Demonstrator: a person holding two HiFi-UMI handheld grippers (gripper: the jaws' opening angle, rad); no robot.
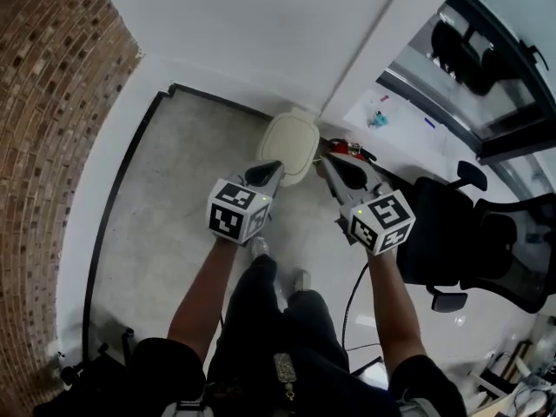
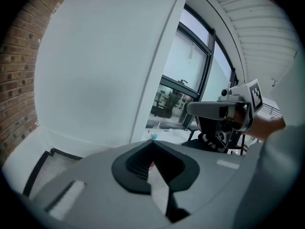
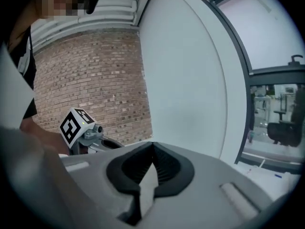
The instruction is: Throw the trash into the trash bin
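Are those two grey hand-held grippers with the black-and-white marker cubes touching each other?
Apart. The head view shows a strip of pale grey floor between the left gripper and the right gripper.

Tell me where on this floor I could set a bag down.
The grey floor between the brick wall and the trash bin is bare. The right side is crowded: black office chairs and something red beside the bin.

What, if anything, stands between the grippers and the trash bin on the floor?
Nothing visible does: the left gripper and right gripper hang above open floor before the trash bin. Its cream lid looks shut, though, covering the opening.
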